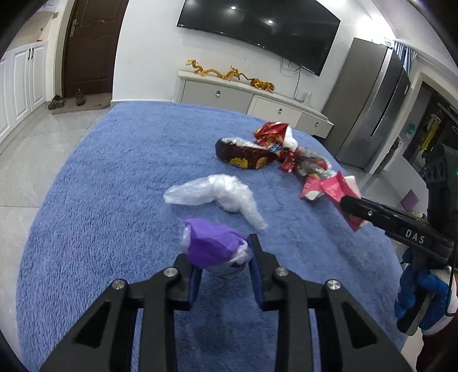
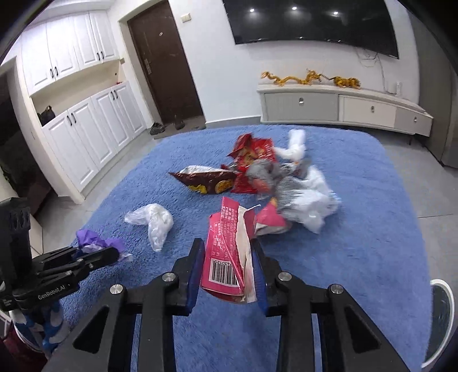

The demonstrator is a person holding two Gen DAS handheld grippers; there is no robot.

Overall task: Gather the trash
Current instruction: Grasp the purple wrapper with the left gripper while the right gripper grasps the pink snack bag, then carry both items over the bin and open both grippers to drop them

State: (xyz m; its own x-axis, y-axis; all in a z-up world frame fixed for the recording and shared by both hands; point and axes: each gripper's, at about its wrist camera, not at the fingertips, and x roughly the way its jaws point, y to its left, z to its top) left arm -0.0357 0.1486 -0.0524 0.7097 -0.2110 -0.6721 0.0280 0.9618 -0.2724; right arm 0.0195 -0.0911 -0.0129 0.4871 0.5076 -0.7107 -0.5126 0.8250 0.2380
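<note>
My left hand-held gripper grips a purple wad; my right one clamps a pink wrapper. Only the right view shows its barcode, with a white bag far left on the blue rug.

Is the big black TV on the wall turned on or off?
Off. The wall-mounted black TV screen is dark, showing only bright ceiling-light reflections, no picture.

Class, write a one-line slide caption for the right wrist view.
Right tongs grip a pink wrapper above the blue rug, snack-bag litter ahead.
</note>
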